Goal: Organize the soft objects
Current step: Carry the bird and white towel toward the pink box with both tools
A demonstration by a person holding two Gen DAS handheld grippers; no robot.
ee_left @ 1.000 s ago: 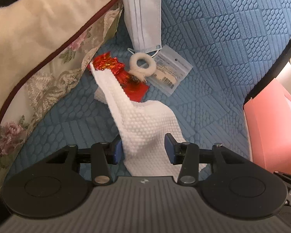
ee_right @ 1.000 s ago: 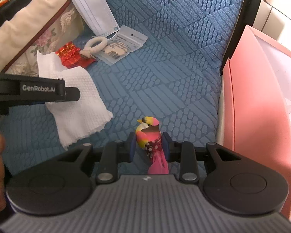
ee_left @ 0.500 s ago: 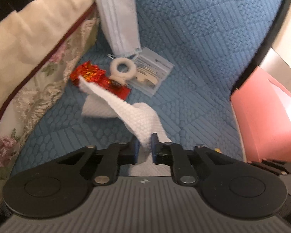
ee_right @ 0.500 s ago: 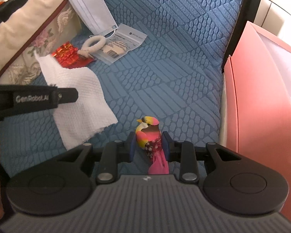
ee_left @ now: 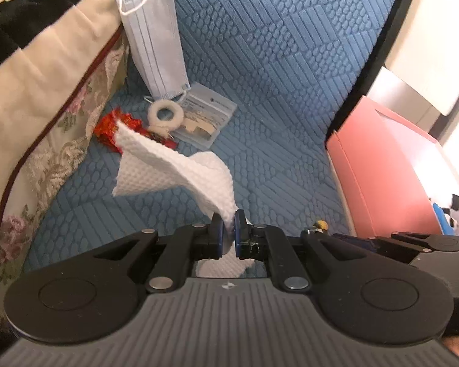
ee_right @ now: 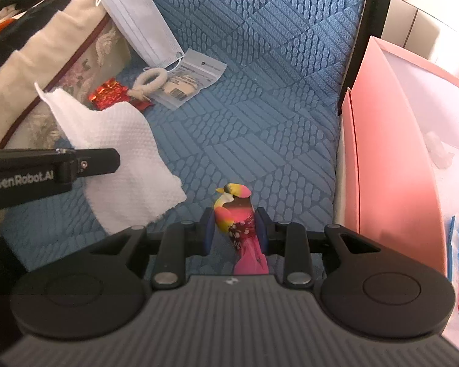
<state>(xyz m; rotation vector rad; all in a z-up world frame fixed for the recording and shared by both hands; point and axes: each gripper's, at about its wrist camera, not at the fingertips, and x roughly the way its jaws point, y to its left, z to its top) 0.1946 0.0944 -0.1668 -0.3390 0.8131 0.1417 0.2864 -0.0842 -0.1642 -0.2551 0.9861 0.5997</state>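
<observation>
**A:** What sits closest to the cameras?

**B:** Two black handheld tongs. The left gripper point(ee_left: 227, 224) has its jaws pressed together on a fold of a white textured cloth point(ee_left: 180, 168). The cloth hangs from the pinch, with its far corner raised above the blue quilted cover point(ee_left: 290, 61). The right gripper point(ee_right: 235, 229) pinches a small toy bird point(ee_right: 236, 211) coloured pink, yellow and dark brown. The bird stands upright between the pads, its pink tail trailing toward the camera.

**A:** How do the two stand relative to each other?

**B:** In the right wrist view the left gripper enters from the left edge, with the white cloth draped behind its tip, near the bird but apart from it.

**A:** And to the right side?

**B:** A pink box point(ee_right: 391, 153) stands just beside the cover's edge, its inside pale. Some items lie in it, too blurred to name.

**A:** Farther out?

**B:** Beyond the cloth lies a crinkled red foil wrapper point(ee_left: 107, 125), partly hidden by the cloth's corner. Just past it rests a cream fabric ring point(ee_left: 165, 112), touching a clear plastic packet point(ee_left: 205, 116) with a printed label. A pale blue face mask point(ee_left: 153, 46) extends away from them, its near end overlapping the packet. Along the left runs a floral cushion point(ee_left: 46, 159) with dark red piping.
</observation>
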